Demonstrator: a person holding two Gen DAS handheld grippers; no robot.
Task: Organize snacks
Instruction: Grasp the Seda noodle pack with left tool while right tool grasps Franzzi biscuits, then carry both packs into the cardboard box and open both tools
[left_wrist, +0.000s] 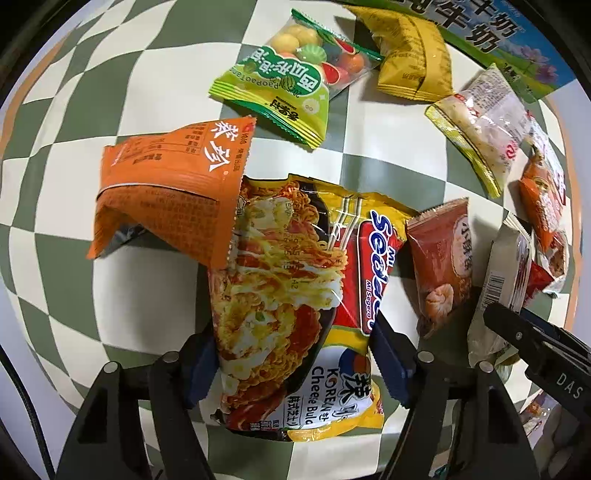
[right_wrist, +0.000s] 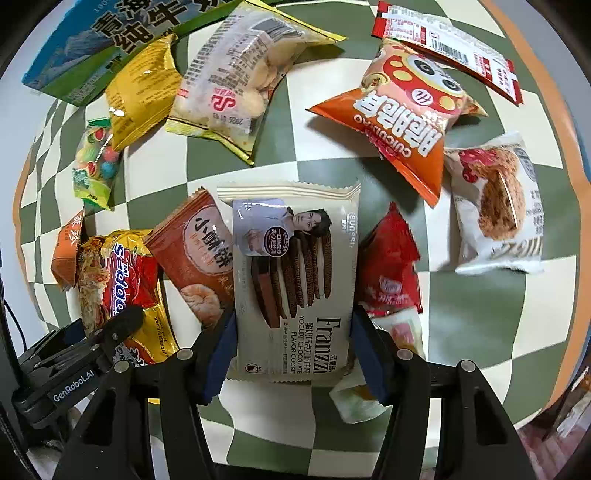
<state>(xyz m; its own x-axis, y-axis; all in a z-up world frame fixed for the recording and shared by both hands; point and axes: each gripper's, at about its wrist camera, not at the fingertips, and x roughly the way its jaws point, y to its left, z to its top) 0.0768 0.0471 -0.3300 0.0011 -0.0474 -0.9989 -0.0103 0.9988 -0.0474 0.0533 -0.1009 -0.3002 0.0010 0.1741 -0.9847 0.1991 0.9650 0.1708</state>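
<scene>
Surface: green-and-cream checkered tablecloth (left_wrist: 122, 288) with snack packets scattered over it, a blue-and-green milk carton (right_wrist: 81, 48) at the far edge.
Left gripper (left_wrist: 293, 354): points straight down; blue pads clamp both sides of the yellow noodle packet (left_wrist: 295, 280), which hangs just above the cloth.
Orange packet (left_wrist: 173, 192): tilted, its edge overlapping the noodle packet's top left corner.
Brown cake packet (left_wrist: 441, 262): lies between the noodle packet and the cookie packet, just beside both.
Right gripper (right_wrist: 293, 350): points straight down; pads press the two sides of the cream chocolate cookie packet (right_wrist: 295, 280), held flat over the cloth.
Left view only: green candy bag (left_wrist: 284, 85) shown large and clear, the right gripper entering at the lower right edge.
Right view only: orange-and-pink crisp bag (right_wrist: 402, 118), white pastry packet (right_wrist: 498, 206), small red packet (right_wrist: 388, 266) just right of the cookie packet, red-and-white packet (right_wrist: 447, 48) at the far rim.
Both views: yellow bag (right_wrist: 142, 88) and clear bag of pale snacks (right_wrist: 236, 77) near the carton.
</scene>
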